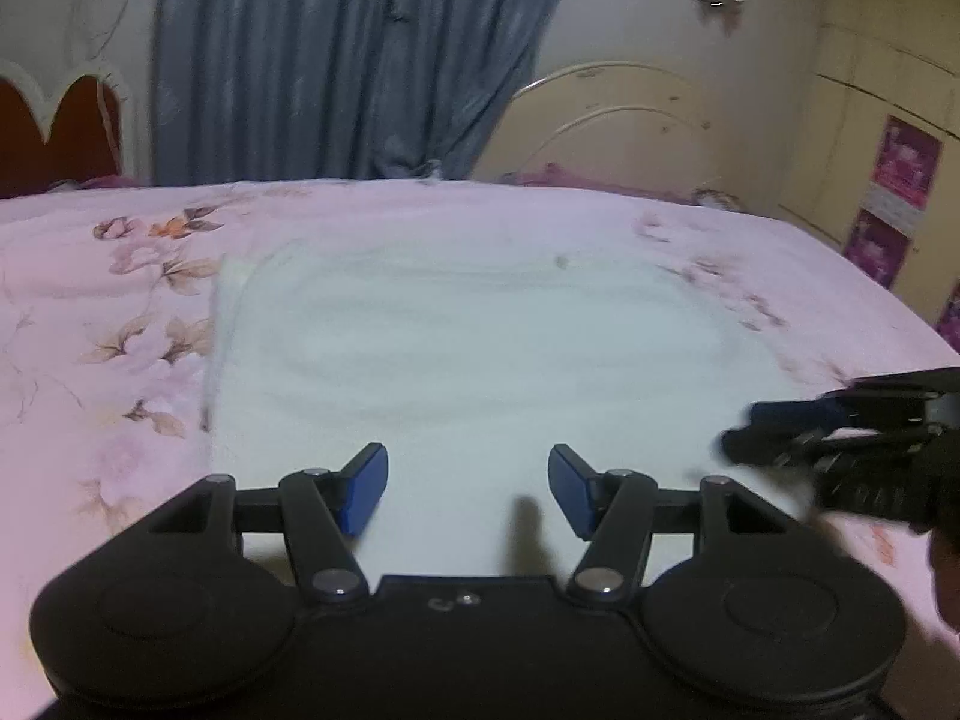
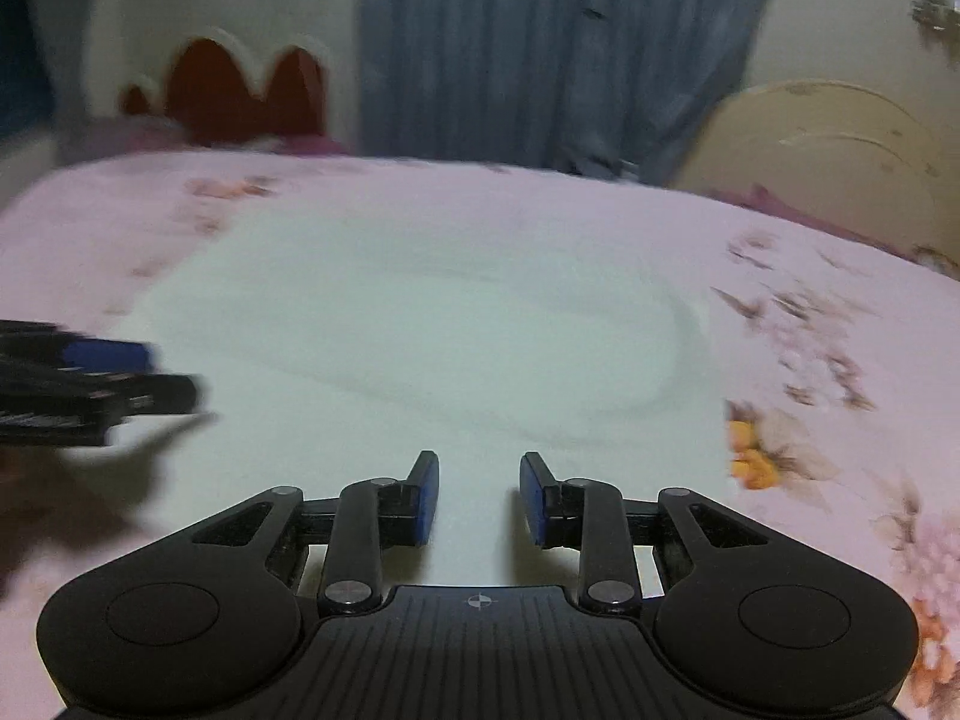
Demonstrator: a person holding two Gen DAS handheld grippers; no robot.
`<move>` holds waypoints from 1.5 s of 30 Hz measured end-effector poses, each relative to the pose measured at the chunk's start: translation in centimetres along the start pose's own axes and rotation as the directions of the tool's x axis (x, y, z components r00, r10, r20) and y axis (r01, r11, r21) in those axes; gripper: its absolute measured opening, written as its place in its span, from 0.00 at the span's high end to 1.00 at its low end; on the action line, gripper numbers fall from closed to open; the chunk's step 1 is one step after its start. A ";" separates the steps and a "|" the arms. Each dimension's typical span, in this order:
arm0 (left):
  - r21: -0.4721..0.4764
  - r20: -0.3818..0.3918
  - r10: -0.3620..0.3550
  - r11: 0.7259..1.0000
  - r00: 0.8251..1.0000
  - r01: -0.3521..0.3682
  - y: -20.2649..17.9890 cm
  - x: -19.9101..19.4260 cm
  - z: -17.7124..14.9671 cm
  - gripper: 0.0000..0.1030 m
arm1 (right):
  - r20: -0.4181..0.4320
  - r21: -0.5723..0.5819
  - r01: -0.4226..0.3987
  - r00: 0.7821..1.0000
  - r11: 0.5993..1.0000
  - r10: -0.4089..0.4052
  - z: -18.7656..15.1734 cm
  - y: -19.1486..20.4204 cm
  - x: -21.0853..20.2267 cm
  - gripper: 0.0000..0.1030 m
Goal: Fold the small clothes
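A pale white garment [image 1: 468, 348] lies spread flat on the pink floral bedsheet [image 1: 90, 312]; the right wrist view shows the same garment [image 2: 420, 324], blurred. My left gripper [image 1: 468, 489] hovers over its near edge, open, blue pads wide apart with nothing between them. My right gripper [image 2: 479, 498] is over the near part of the cloth too, open with a narrower gap and nothing in it. Each gripper shows in the other's view: the right gripper [image 1: 744, 438] at the right edge, the left gripper [image 2: 168, 378] at the left edge.
A blue curtain [image 1: 348, 60] hangs behind the bed. A red scalloped headboard [image 1: 78, 120] stands at the far left, a cream footboard [image 1: 624, 126] at the far right. Purple posters [image 1: 900, 174] hang on the cupboard.
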State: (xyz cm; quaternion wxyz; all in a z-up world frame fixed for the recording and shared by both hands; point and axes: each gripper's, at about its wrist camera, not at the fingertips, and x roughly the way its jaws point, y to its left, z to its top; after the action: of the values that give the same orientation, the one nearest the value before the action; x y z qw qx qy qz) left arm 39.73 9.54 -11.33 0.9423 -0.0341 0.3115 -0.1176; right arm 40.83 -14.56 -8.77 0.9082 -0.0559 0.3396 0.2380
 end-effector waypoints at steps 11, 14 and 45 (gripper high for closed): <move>-0.025 -0.086 0.019 0.999 0.996 -0.022 -1.9 0.2 -2.5 0.42 | -0.059 0.008 -0.056 0.997 0.998 0.056 -2.6 2.3 0.0 0.71; -0.091 -0.077 0.030 0.995 0.997 -0.037 0.3 -0.4 -2.7 0.43 | -0.066 0.058 0.001 0.998 0.998 0.003 -3.2 0.1 -1.1 0.71; -0.092 -0.102 0.134 0.985 0.986 -0.143 2.1 -2.3 -3.4 0.45 | -0.076 0.167 0.169 0.984 0.971 -0.158 -4.5 -5.6 -4.8 0.80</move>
State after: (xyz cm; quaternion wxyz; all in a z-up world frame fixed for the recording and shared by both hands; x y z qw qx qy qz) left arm 36.37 12.20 -13.01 0.9295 -0.0532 0.3630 -0.0379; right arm 37.69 -22.59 -9.47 0.9152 -0.0123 0.3813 0.1301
